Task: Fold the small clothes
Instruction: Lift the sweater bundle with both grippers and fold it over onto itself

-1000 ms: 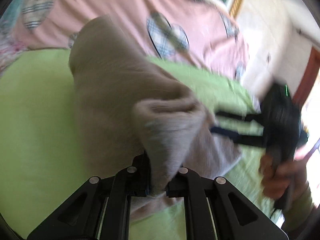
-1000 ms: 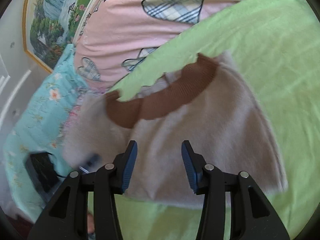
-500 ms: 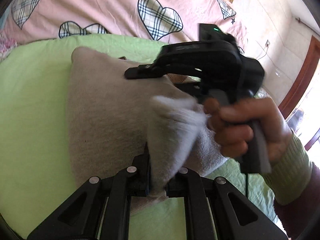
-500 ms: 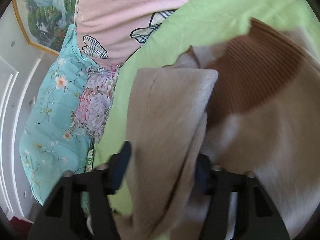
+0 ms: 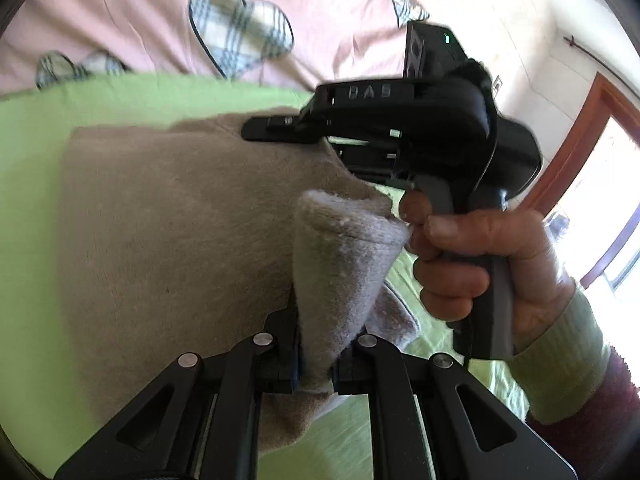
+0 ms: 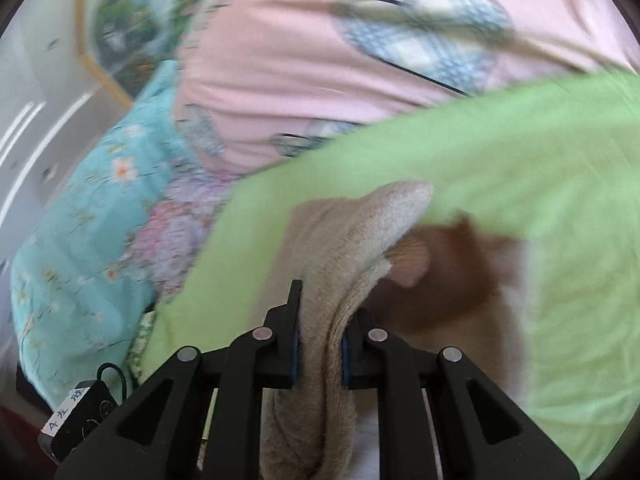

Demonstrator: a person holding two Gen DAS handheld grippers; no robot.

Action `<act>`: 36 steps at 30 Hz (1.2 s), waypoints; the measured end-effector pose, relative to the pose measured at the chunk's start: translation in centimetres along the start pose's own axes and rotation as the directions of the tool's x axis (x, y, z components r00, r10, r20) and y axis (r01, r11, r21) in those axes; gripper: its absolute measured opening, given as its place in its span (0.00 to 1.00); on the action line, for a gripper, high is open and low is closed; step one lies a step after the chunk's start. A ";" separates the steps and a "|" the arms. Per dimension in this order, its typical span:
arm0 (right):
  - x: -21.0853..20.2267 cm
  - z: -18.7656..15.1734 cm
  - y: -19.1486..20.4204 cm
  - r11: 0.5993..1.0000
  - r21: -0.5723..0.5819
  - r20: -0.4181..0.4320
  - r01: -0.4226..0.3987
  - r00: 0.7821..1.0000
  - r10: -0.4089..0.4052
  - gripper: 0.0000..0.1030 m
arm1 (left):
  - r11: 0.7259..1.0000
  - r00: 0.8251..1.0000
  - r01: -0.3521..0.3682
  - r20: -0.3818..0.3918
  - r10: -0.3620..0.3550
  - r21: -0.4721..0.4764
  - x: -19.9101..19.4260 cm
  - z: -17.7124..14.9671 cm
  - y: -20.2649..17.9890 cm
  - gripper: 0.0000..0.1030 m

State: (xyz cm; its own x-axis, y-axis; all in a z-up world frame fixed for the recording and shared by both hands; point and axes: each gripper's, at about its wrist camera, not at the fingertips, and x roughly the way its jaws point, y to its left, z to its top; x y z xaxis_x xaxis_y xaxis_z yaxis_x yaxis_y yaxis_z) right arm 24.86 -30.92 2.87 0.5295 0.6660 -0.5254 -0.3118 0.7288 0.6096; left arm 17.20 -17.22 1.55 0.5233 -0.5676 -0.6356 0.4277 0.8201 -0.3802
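Observation:
A small beige fleece garment (image 5: 180,220) with a brown ribbed collar (image 6: 452,276) lies on the green sheet (image 5: 28,184). My left gripper (image 5: 316,364) is shut on a bunched fold of it near the front edge. My right gripper (image 6: 318,344) is shut on another thick fold of the garment (image 6: 352,240), beside the brown collar. In the left wrist view the right gripper's black body (image 5: 404,120) and the hand holding it sit just to the right, over the garment's far edge.
A pink cover with plaid hearts (image 5: 240,28) lies behind the green sheet. A turquoise floral quilt (image 6: 88,216) lies at the left in the right wrist view. A framed picture (image 6: 120,28), a wall and a wooden door frame (image 5: 580,140) stand beyond.
My right gripper has come over from the right, closed on a fold of the garment and lifted it. My left gripper has kept its hold throughout.

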 end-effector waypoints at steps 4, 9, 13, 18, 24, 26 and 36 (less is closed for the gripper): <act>-0.3 -1.0 -3.7 0.998 0.044 -0.008 0.033 0.999 -0.033 0.16 | 1.000 1.000 0.001 -0.020 0.000 0.027 1.8 -0.4 -1.1 0.09; -0.4 -1.1 -4.1 0.997 0.002 0.004 0.081 0.997 -0.081 0.16 | 1.000 0.999 -0.015 -0.051 0.016 0.022 3.5 -0.5 -1.1 0.11; 0.4 -1.8 -4.9 0.989 -0.022 -0.013 0.149 0.989 -0.149 0.18 | 1.000 0.997 -0.016 -0.078 0.017 0.017 4.6 -0.7 -0.6 0.15; -1.1 -2.7 -5.1 0.985 -0.008 0.016 0.172 0.985 -0.172 0.28 | 1.000 0.995 -0.002 -0.101 0.003 0.009 2.7 -1.6 -0.3 0.37; -3.5 -4.4 -4.4 0.977 -0.046 0.030 0.207 0.978 -0.206 0.57 | 1.000 0.996 -0.007 -0.084 0.006 -0.009 -2.0 -2.8 1.0 0.49; -4.0 -5.0 -4.5 0.979 -0.046 0.015 0.199 0.980 -0.199 0.57 | 0.999 0.998 -0.018 -0.060 0.016 -0.037 -3.5 -2.7 2.3 0.55; -3.7 -6.2 -7.4 0.995 0.090 -0.039 0.053 0.998 -0.049 0.69 | 0.953 0.998 -0.050 -0.047 0.038 -0.298 -3.7 -0.2 11.0 0.72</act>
State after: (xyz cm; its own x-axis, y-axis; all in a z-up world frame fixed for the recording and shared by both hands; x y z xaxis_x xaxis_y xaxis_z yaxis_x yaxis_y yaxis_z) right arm 20.35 -37.79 -3.43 0.5132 0.6348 -0.5776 -0.2111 0.7457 0.6320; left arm 19.83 -6.08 -0.44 0.5041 -0.5324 -0.6800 0.1621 0.8317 -0.5310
